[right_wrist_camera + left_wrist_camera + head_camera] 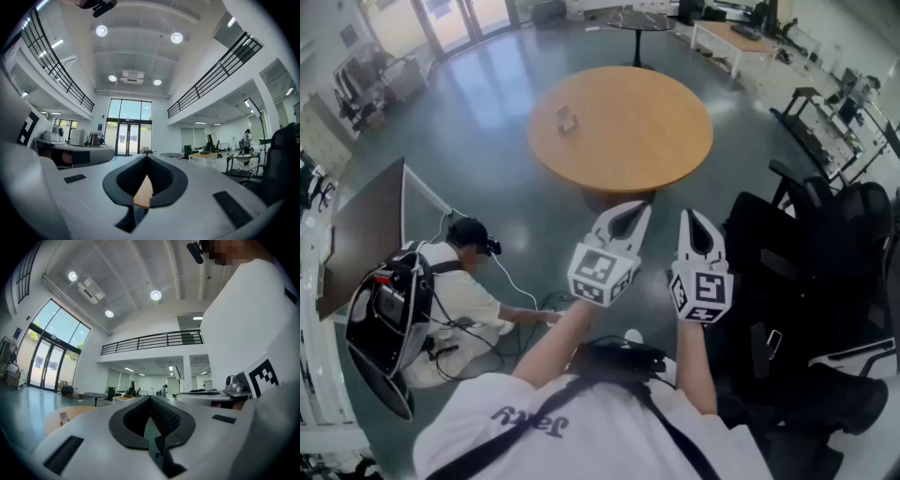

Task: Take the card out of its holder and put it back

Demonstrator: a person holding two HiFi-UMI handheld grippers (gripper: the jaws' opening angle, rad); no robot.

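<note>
A small clear card holder with a card (566,118) stands upright on the left part of a round wooden table (637,141), well ahead of me. Both grippers are held level over the floor, short of the table's near edge and apart from the holder. My left gripper (643,206) has its jaws together with nothing between them. My right gripper (687,214) beside it looks shut and empty too. The left gripper view shows its closed tips (150,398) and the holder (64,417) far off at the left. In the right gripper view the tips (147,157) meet, with tabletop (143,191) showing below them.
A person (461,274) crouches on the floor at the left beside a black and red backpack (386,317) and cables. Black office chairs (825,272) crowd the right side. A dark board (366,234) leans at the far left. Desks and a small dark table (639,21) stand beyond.
</note>
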